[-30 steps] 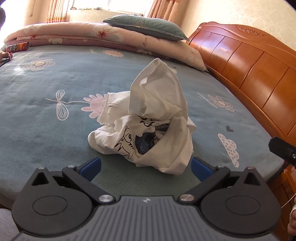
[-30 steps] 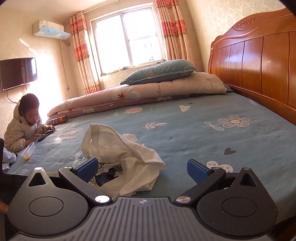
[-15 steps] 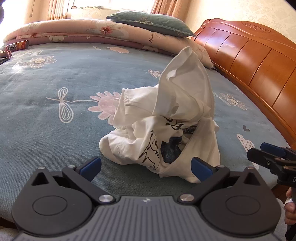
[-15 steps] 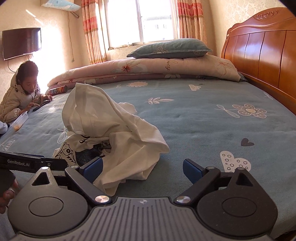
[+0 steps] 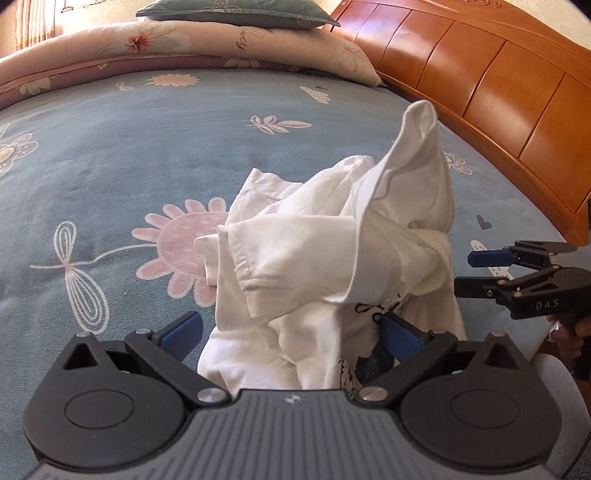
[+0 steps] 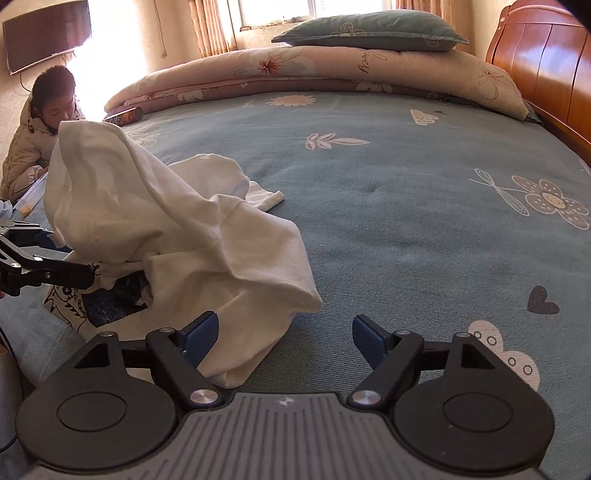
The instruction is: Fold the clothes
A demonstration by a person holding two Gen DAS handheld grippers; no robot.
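A crumpled white T-shirt (image 5: pixel 332 251) with a black print lies in a heap on the blue flowered bedspread (image 5: pixel 147 155), one fold standing up in a peak. My left gripper (image 5: pixel 290 332) is open and low over the near side of the heap, with cloth between its blue pads but not pinched. In the right wrist view the T-shirt (image 6: pixel 177 229) sits left of centre. My right gripper (image 6: pixel 284 338) is open with its jaws closing; the shirt's lower edge lies by its left pad. Each gripper shows in the other's view: the right gripper (image 5: pixel 464 272) and the left gripper (image 6: pixel 66 256).
A rolled floral quilt (image 6: pixel 314 70) and a grey-green pillow (image 6: pixel 369 31) lie at the far end of the bed. The wooden headboard (image 5: pixel 498 92) runs along the right. A person in a padded jacket (image 6: pixel 33 147) sits at the bed's far left, near a can (image 6: pixel 123 116).
Both grippers have come in closer and lower to the shirt. Cloth now sits between the left pads. The right jaws have narrowed and the right gripper now shows fully in the left view.
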